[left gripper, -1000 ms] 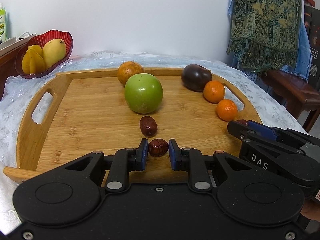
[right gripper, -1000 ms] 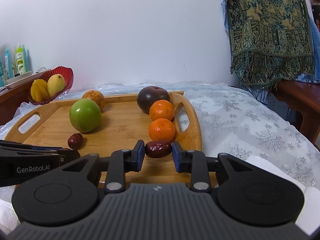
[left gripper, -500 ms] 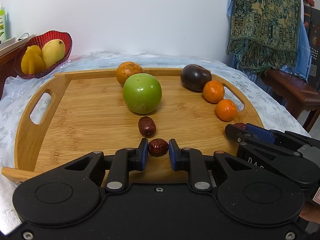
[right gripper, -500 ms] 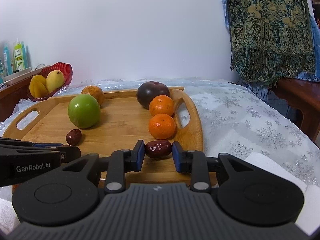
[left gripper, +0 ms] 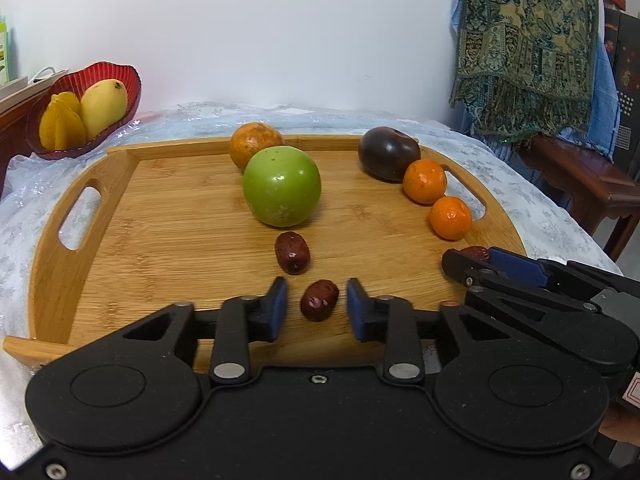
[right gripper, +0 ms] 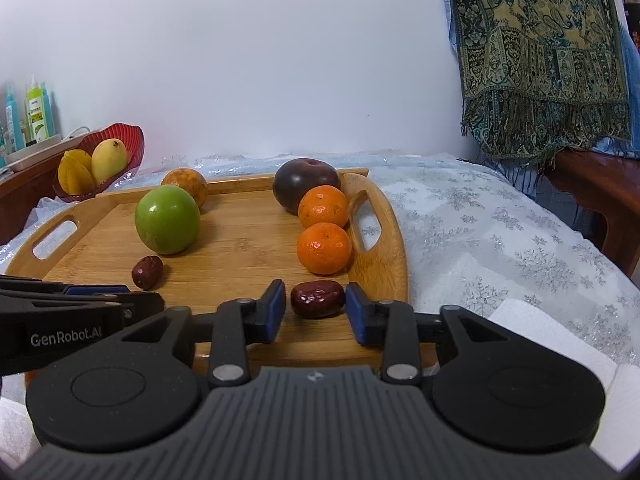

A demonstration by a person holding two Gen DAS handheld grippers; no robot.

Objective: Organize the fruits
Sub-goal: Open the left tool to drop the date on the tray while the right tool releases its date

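Both my grippers, left [left gripper: 316, 304] and right [right gripper: 316, 306], are released around dates [left gripper: 319, 300] on the tray [left gripper: 56, 248]; pulling back crooked could roll them.

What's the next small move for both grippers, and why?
Probably draw both straight back. The left gripper and right gripper are open, gaps beside each red date, which lie on the wooden tray ending their rows.
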